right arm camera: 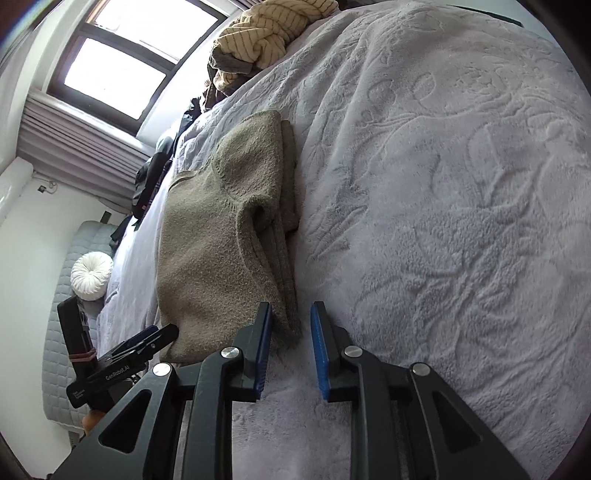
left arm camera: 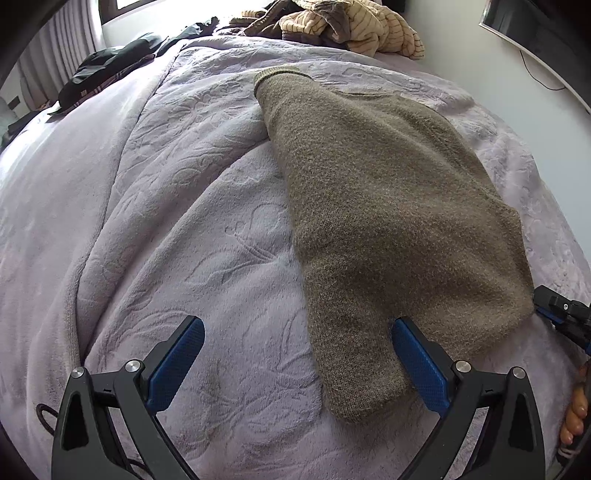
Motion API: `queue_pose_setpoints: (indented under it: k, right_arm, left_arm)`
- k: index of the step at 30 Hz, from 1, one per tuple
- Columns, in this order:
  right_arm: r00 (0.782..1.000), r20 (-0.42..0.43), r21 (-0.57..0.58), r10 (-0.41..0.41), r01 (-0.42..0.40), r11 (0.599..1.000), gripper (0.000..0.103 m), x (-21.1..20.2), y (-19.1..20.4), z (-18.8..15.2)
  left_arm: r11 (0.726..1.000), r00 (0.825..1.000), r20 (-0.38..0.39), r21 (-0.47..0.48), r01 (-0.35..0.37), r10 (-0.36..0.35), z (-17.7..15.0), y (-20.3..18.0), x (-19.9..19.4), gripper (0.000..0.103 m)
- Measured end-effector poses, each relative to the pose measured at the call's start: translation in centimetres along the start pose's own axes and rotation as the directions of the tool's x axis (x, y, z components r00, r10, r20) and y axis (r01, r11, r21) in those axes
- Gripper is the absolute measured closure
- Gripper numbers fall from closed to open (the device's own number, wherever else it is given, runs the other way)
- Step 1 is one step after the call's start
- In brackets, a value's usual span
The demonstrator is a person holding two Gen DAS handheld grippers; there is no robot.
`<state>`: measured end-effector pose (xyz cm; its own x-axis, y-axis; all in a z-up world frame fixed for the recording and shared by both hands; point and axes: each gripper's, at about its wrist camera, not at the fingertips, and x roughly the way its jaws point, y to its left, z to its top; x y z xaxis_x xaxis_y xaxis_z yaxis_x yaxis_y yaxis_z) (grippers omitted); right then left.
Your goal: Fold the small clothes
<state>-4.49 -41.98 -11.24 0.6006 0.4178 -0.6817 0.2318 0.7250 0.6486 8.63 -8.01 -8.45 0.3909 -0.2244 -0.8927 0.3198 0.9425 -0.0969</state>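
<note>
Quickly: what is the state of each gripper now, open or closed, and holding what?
Left gripper: open wide, holding nothing.
Right gripper: open, sweater corner between the jaws, not gripped.

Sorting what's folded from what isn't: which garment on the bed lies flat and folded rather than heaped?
The brown knit sweater beside the grippers lies flat, folded; the striped cream clothes sit crumpled, far end.
</note>
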Motion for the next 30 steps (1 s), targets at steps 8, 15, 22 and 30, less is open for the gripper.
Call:
queue_pose_setpoints:
  k: [8,15,22,30]
  right_arm:
    - [0.999,0.008,0.009,0.035,-0.036,0.999,0.065,-0.3,0.0,0.9]
    - [0.995,0.025,0.042,0.096,-0.097,0.994,0.054,0.3,0.0,3.9]
    - [0.994,0.000,0.053,0.112,-0.112,0.992,0.054,2.8,0.2,7.2]
    - [0.984,-0.086,0.083,0.157,-0.150,0.985,0.054,7.1,-0.4,10.7]
  left_arm:
    - [0.999,0.999,0.041,-0.033,0.018,-0.016,1.2,1.8,-1.0,0.001]
    - [0.994,0.997,0.033,-0.083,0.075,-0.072,4.0,2.8,0.1,0.001]
    - [0.983,0.985,0.032,-0.074,0.171,-0.169,6.7,2.2,1.5,0.001]
    - [0.943,0.946,-0.046,-0.115,0.314,-0.320,9.0,2.2,5.2,0.001]
